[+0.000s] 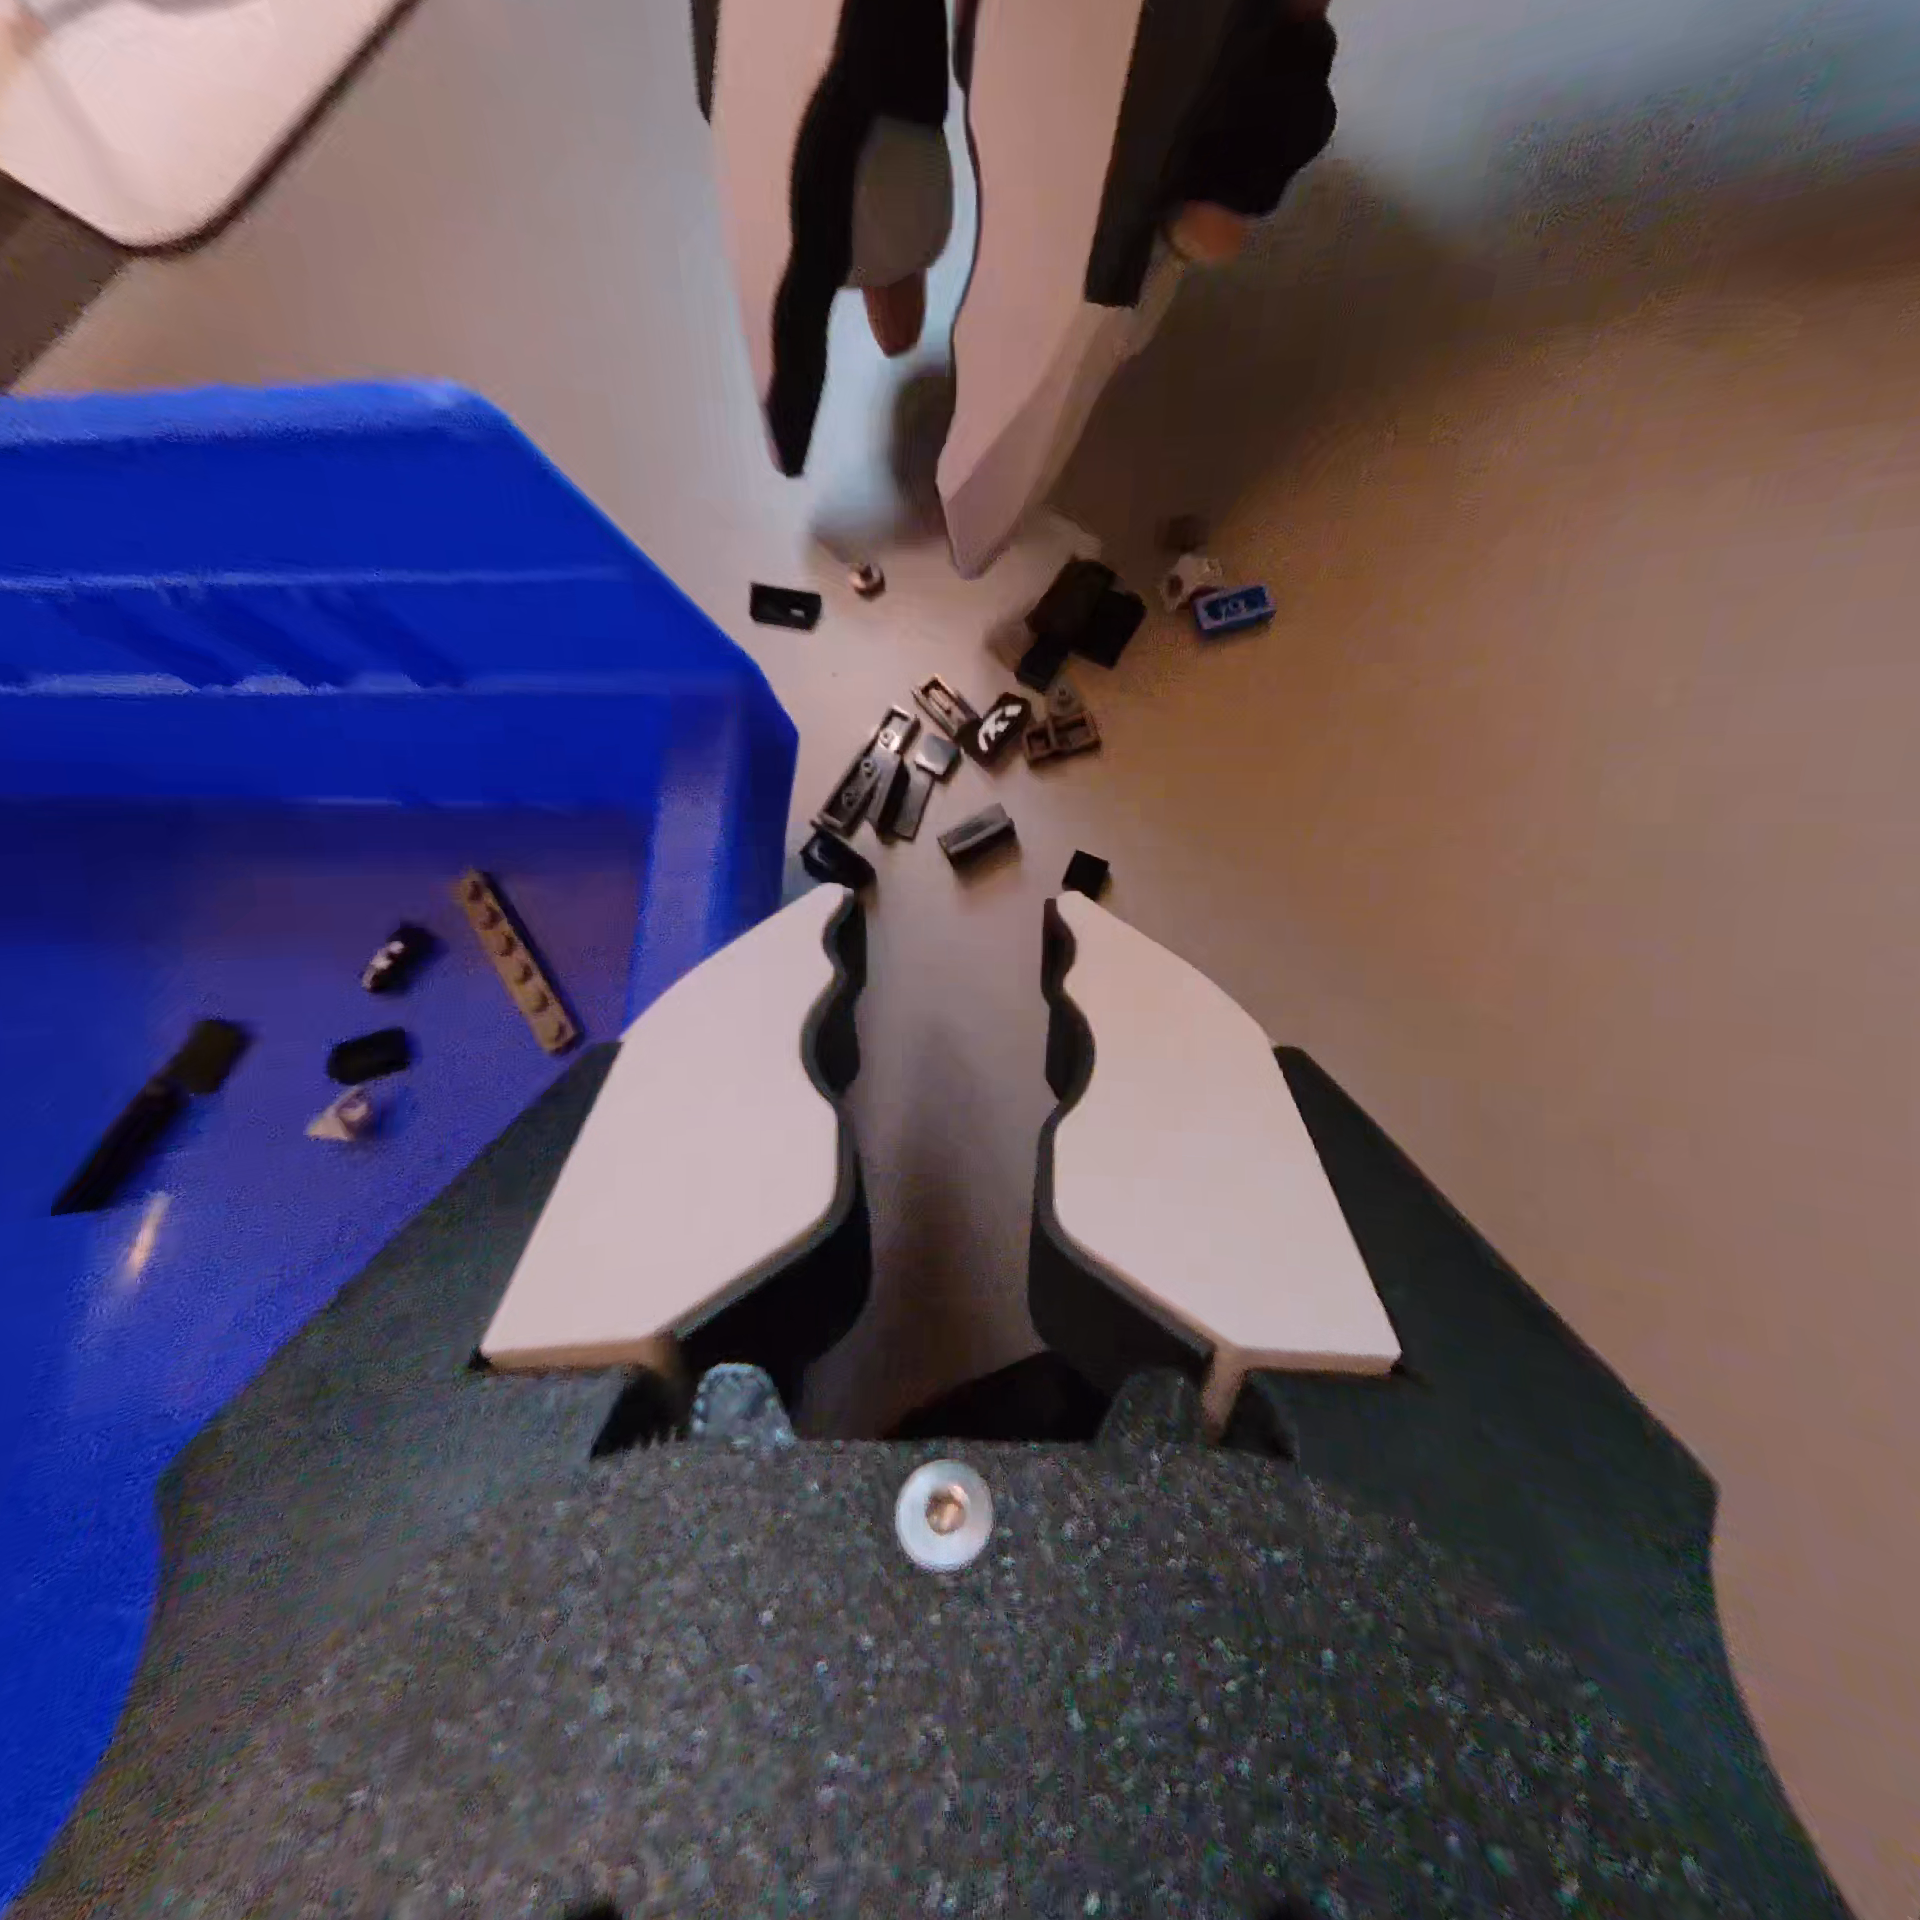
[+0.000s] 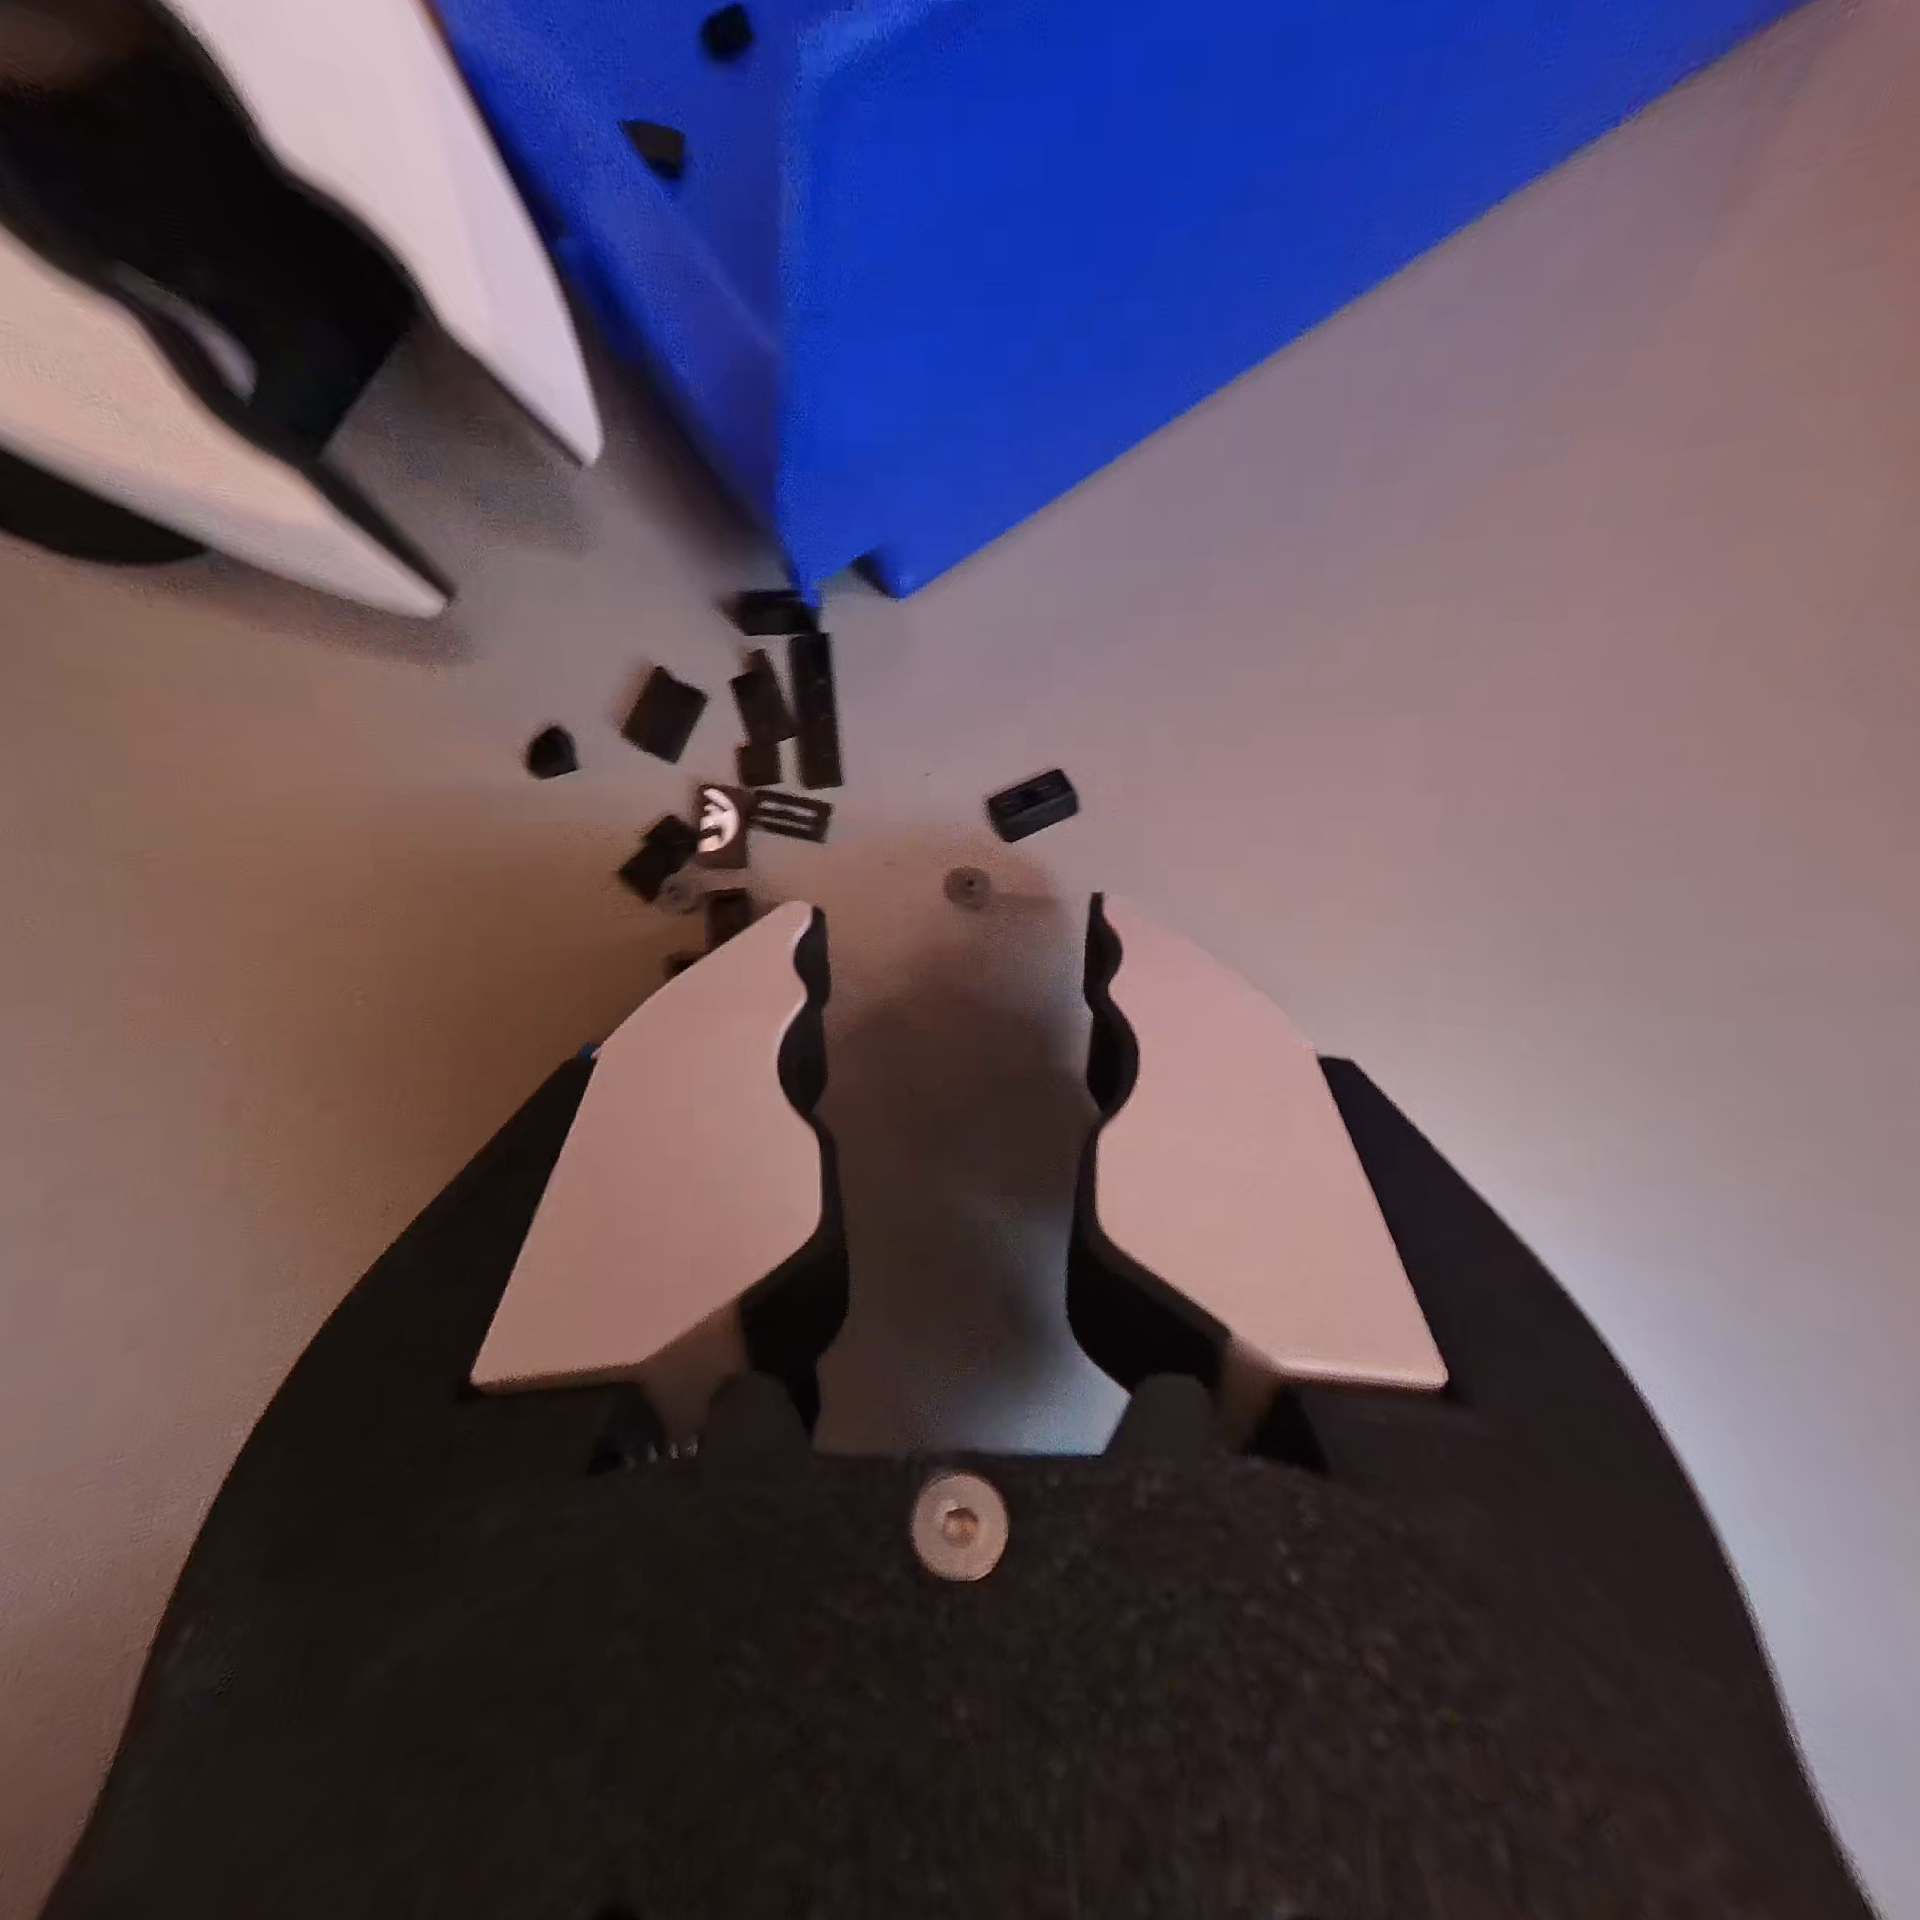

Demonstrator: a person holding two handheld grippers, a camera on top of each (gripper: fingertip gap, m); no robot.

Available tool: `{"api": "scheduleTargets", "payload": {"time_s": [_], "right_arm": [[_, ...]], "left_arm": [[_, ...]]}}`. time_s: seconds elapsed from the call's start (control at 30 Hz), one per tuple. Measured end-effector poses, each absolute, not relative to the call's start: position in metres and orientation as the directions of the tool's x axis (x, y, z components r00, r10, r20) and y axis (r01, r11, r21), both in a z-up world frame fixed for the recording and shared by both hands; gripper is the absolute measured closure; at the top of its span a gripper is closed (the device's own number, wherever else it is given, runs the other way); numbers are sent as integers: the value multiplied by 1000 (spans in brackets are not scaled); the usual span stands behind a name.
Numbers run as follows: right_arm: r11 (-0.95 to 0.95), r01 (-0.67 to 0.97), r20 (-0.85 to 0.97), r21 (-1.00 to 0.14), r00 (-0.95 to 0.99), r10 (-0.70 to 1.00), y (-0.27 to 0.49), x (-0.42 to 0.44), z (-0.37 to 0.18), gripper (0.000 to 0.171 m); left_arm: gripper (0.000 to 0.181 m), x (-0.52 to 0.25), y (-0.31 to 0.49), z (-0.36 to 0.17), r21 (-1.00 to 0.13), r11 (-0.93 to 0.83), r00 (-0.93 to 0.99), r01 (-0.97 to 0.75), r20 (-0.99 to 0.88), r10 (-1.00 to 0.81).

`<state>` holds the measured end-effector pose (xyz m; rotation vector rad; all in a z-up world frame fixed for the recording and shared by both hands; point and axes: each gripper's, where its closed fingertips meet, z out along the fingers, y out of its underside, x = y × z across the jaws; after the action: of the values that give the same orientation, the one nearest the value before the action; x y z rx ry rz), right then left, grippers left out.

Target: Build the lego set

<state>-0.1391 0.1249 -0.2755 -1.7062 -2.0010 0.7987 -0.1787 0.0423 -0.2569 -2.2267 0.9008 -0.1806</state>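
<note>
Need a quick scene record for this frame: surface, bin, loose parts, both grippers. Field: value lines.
surface: beige table
bin: blue plastic bin, on the table left of the left gripper
bin contents: tan studded plate, a few black pieces
loose parts: scattered black lego pieces beside the bin; blue plate at the far edge
left gripper: open, empty, just short of the pieces
right gripper: open, empty, above the table near the pieces

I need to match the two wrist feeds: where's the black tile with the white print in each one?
Left wrist view: black printed tile lies mid-frame in the scattered pile, ahead of the open left gripper.
Right wrist view: same tile, left of centre, just beyond the open right gripper.
Shared landmark: the blue bin.
</note>
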Motion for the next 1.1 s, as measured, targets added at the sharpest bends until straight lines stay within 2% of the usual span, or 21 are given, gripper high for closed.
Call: {"api": "scheduleTargets", "payload": {"time_s": [0.17,0.3,0.43,0.6,0.73,0.93,1.1], "right_arm": [[85,759,-161,-645,-244,956,126,-155,-278,122],[207,780,-96,-591,-322,942,119,-158,-284,137],[247,774,-38,-582,-330,943,119,-159,-286,161],[267,760,-30,-592,-352,936,108,-146,-284,163],[258,734,-27,-628,-352,936,95,-121,-271,163],[232,693,5,-683,-313,950,73,-70,-249,163],[211,684,14,-698,-281,960,54,-36,-248,163]], "left_arm": [[143,-174,44,-266,-646,-586,796,-488,-56,-602],[140,-174,48,-269,-633,-611,815,-476,-56,-577],[146,-173,50,-271,-624,-595,804,-506,-93,-587],[151,-174,50,-272,-627,-599,811,-498,-91,-579],[146,-174,51,-284,-600,-616,823,-510,-133,-552],[145,-177,58,-284,-639,-626,862,-446,-118,-494],[159,-186,70,-285,-658,-651,904,-378,-109,-414]]}}
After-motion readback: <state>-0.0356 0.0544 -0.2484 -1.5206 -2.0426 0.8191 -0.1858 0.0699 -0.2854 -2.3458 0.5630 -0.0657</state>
